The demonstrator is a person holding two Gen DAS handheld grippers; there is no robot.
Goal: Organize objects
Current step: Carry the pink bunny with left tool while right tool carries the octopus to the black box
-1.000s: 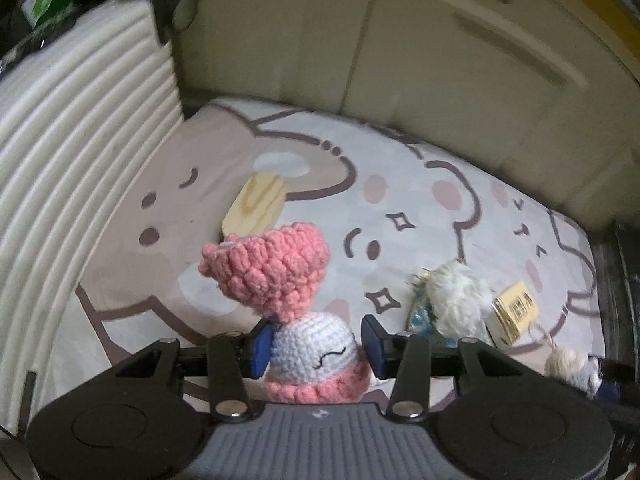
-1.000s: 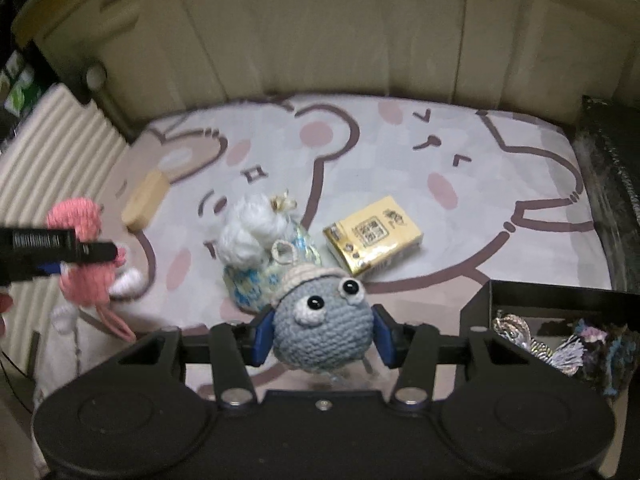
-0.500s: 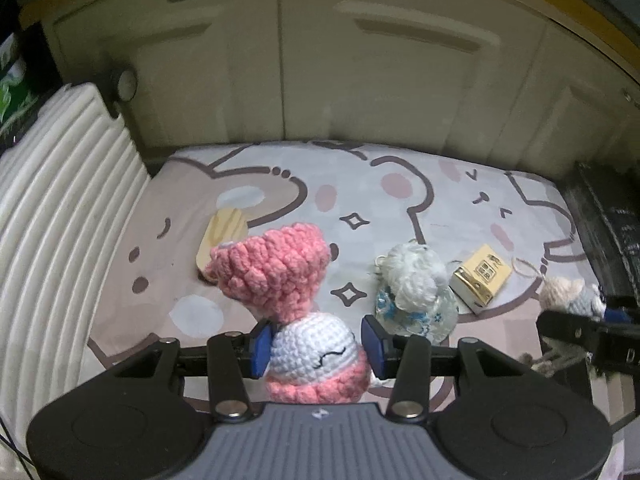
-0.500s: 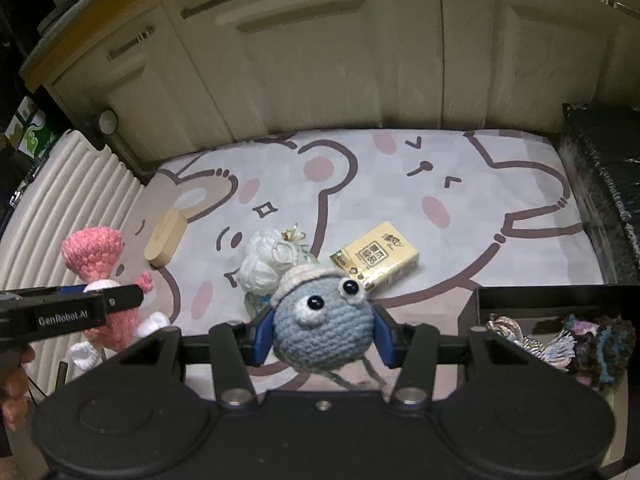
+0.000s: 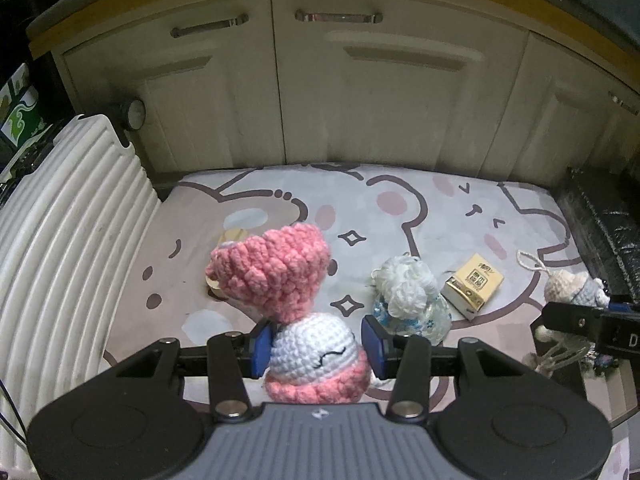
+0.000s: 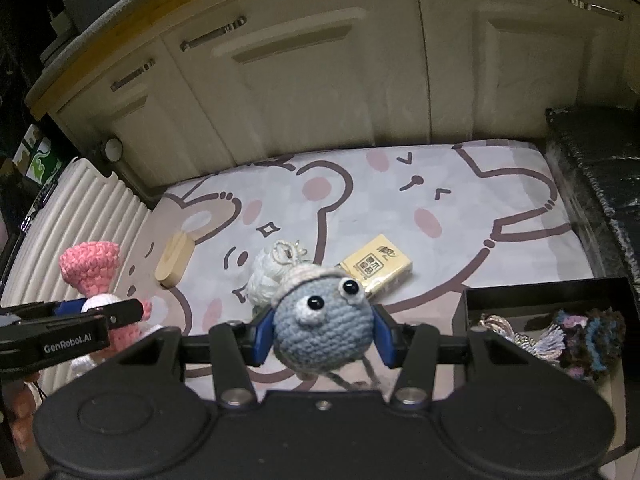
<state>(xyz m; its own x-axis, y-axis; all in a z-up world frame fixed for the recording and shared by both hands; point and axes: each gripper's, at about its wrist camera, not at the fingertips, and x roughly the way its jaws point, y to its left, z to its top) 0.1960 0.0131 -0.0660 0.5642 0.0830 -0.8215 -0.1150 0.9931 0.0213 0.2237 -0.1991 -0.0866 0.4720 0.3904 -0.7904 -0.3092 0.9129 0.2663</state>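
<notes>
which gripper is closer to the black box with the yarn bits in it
Right. The right gripper, shut on the grey-blue crochet ball, is just beside the black box. The left gripper, holding the pink and white crochet toy, is far across the mat.

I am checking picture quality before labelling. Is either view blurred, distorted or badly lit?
Left wrist view: dim, warm light; fisheye bends the cabinet doors; the pink crochet doll in the left gripper is sharp. Right wrist view: the same bending, dark corners; the blue-grey crochet toy in the right gripper is sharp; the black box is shadowed.
</notes>
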